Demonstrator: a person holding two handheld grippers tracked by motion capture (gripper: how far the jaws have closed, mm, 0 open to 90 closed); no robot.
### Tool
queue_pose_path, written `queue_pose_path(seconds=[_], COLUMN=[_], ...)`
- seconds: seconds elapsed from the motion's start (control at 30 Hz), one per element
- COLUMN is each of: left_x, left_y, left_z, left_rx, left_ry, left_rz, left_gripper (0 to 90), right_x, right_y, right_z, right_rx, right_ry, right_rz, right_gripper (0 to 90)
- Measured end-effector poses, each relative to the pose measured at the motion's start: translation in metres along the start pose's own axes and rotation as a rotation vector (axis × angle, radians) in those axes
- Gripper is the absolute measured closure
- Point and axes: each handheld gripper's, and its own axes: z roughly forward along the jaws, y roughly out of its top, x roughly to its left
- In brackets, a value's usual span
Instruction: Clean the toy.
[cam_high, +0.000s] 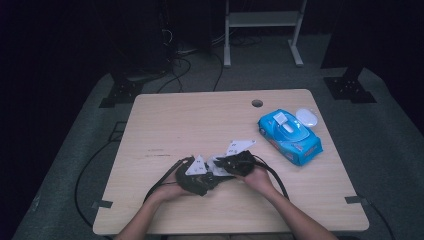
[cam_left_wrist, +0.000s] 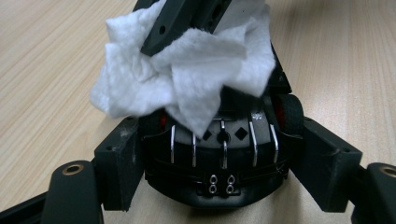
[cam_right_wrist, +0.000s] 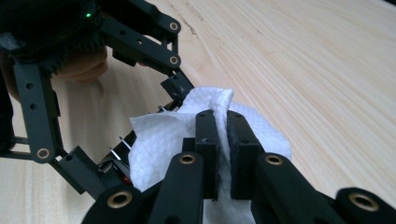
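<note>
My left gripper (cam_left_wrist: 223, 164) is shut on a small black toy car (cam_left_wrist: 219, 184) with chrome strips and red wheels, its pads (cam_left_wrist: 119, 163) pressing on both sides. A crumpled white wipe (cam_left_wrist: 187, 79) lies over the top of the car. My right gripper (cam_right_wrist: 223, 135) is shut on that wipe (cam_right_wrist: 154, 140) and holds it against the car (cam_right_wrist: 116, 161). In the high view both grippers, left (cam_high: 202, 176) and right (cam_high: 231, 164), meet low over the table (cam_high: 165, 120) near its front middle, with the wipe (cam_high: 218, 168) between them.
A blue pack of wipes (cam_high: 290, 136) with its lid flipped up lies at the table's right side, and a white oval object (cam_high: 307, 117) sits just behind it. A cable hole (cam_high: 257, 103) is near the far edge. Cables trail off the front left.
</note>
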Motion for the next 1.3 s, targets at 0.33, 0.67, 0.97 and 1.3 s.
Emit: queue_pose_path(seconds=[0.33,0.67,0.97,1.3], left_x=[0.0,0.003,0.004,0.003], left_y=[-0.001,-0.001,-0.002,-0.002], left_z=[0.0,0.002,-0.001,-0.001], left_rx=[0.004,0.01,-0.01,-0.011], left_ry=[0.006,-0.009,-0.005,0.001], left_rz=[0.008,-0.02,-0.024,-0.02], left_gripper=[24.5,24.4,24.4,24.4], right_x=[-0.006,-0.001,-0.007,-0.008], right_y=[-0.002,-0.014,-0.023,-0.041], right_z=[-0.002,-0.009,-0.024,-0.039], right_rx=[0.012,-0.005,0.031,0.021], right_ry=[0.004,0.059,0.011,0.002], right_rz=[0.001,0.031,0.016,0.056], right_gripper=[84.1,83.9,83.9,83.9])
